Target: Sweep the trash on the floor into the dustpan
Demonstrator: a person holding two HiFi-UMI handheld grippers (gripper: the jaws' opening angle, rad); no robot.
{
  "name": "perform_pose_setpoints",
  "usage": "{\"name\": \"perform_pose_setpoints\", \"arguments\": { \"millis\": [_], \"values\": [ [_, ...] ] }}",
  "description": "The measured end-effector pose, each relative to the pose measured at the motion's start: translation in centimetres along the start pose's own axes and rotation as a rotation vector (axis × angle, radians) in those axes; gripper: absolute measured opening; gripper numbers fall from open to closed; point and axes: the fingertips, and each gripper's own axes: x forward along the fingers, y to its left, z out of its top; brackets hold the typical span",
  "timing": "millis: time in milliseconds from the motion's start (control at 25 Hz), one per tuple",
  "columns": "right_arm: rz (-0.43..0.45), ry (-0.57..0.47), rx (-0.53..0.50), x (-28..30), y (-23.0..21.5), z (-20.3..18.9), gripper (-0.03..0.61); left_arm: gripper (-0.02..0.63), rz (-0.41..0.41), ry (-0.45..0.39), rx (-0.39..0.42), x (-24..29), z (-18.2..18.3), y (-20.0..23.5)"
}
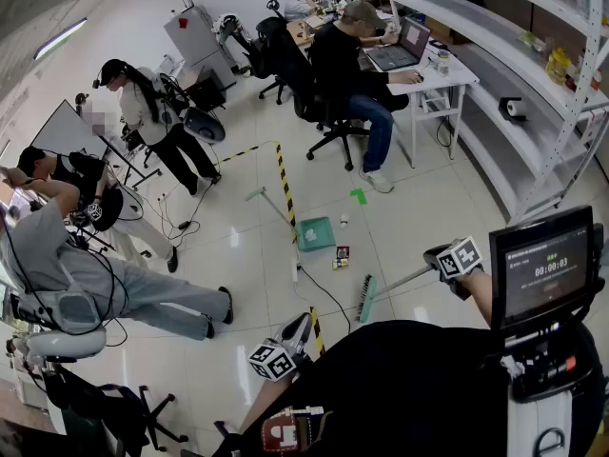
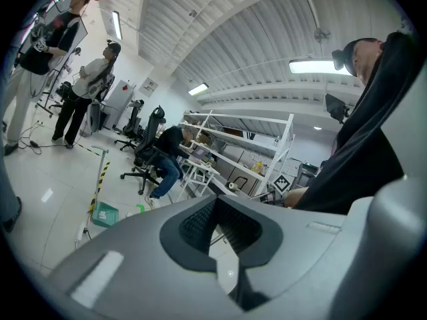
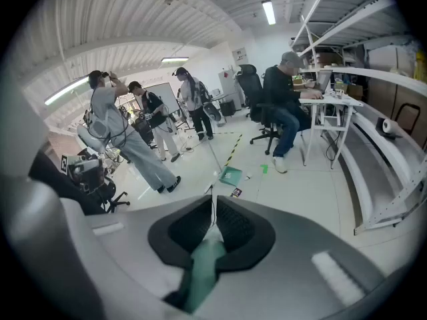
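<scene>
We've got the right gripper clamped on the broom handle, which looks light and stiff, while the left gripper is closed and empty. Trash lies ahead of the right one, near the dustpan.

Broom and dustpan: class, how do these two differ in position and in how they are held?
The broom is held by its handle in the right gripper's jaws; the dustpan stands free, untouched. The broom's head is on the person's near side of the trash packet; the dustpan sits beyond it, beside the striped tape. Both are green with long handles.
</scene>
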Motion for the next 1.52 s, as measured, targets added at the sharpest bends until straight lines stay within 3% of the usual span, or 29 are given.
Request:
{"name": "perform_pose_setpoints", "arguments": {
  "millis": [320,440,720,960,1240,1520],
  "values": [
    [-0.001,-0.008,0.013,-0.3,-1.8,0.8,0.02,-0.002,-0.004,0.0,-0.02,0.9,0.3,-2.0],
    [-0.008,-0.005,0.028,0.4,-3.0,1.9,0.02,-0.002,-0.007,-0.004,-0.03,1.9,0.5,-0.5],
    [-0.073,0.007,0.063,5.2,-2.5,6.3,0.02,-0.002,-0.081,0.003,-0.06,4.3,2.8,8.7],
    [-0.168,0.002,0.126,7.8,1.3,11.7,0.02,-0.002,-0.19,0.034,-0.007,3.1,9.0,16.3],
    [-0.177,-0.029,0.172,13.0,5.2,18.0,0.02,-0.002,-0.192,0.043,-0.014,0.9,13.1,25.0],
    [-0.174,-0.009,0.163,17.1,2.6,22.2,0.019,-0.002,-0.159,0.044,-0.057,3.5,14.8,28.4]
  ]
}}
